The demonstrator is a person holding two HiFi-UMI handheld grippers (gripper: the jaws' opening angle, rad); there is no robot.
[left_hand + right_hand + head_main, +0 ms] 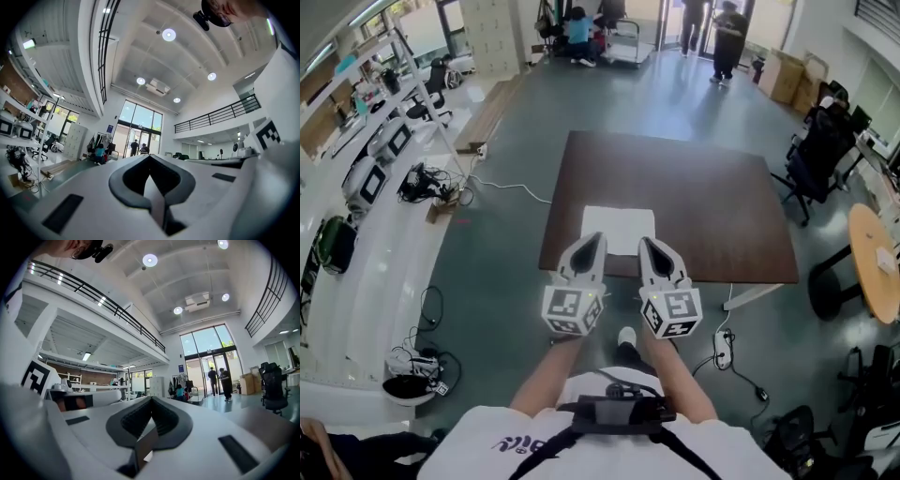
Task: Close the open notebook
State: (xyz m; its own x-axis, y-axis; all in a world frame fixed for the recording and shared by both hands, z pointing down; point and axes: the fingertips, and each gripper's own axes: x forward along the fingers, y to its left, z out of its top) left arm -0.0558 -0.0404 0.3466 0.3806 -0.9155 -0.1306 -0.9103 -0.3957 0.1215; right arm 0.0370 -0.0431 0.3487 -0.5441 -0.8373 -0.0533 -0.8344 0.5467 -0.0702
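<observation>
An open notebook (619, 225) with white pages lies flat at the near edge of a dark brown table (694, 192). My two grippers are held side by side just short of that edge, both pointing level toward the notebook. The left gripper (594, 240) has its tips over the notebook's near left part, and its jaws are shut with nothing between them (151, 157). The right gripper (645, 244) reaches the notebook's near right part, and its jaws (151, 399) also meet at the tip, empty. Neither gripper view shows the notebook.
Black office chairs (811, 159) stand to the right of the table, beside a round wooden table (874, 262). Cables and a power strip (722, 349) lie on the floor near the table's front right leg. White benches (366, 178) line the left. People (728, 39) stand at the far doors.
</observation>
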